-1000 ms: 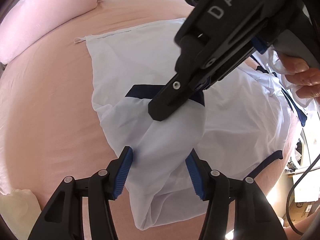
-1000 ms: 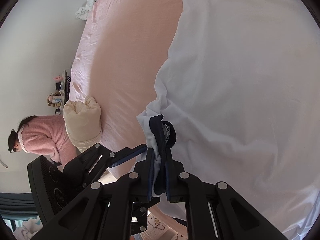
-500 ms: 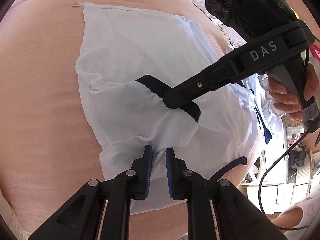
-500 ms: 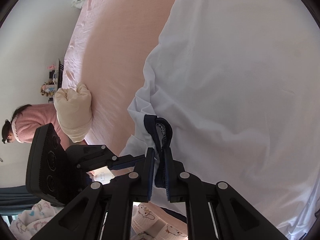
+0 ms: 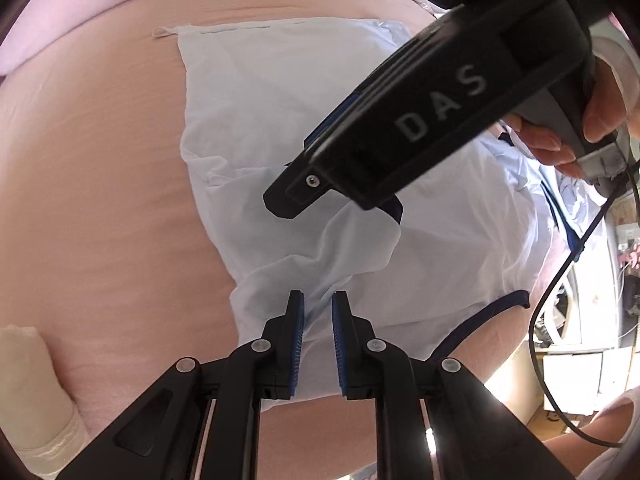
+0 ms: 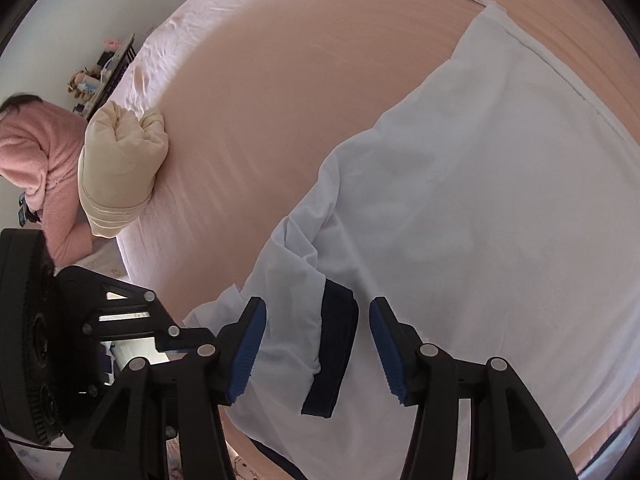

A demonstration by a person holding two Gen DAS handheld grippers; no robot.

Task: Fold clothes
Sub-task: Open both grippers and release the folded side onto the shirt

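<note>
Near the bed's [image 6: 280, 80] front edge the white shirt [image 5: 280, 120] lies spread; sleeve cuff [image 6: 332, 344] sits between wide right gripper [image 6: 318, 344] fingers. Left gripper [image 5: 318, 312] is pinched narrow on a shirt fold; tension should be kept even.

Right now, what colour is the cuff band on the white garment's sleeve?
Dark navy cuff band, clearest in the right wrist view, lying between the open right gripper fingers.
</note>
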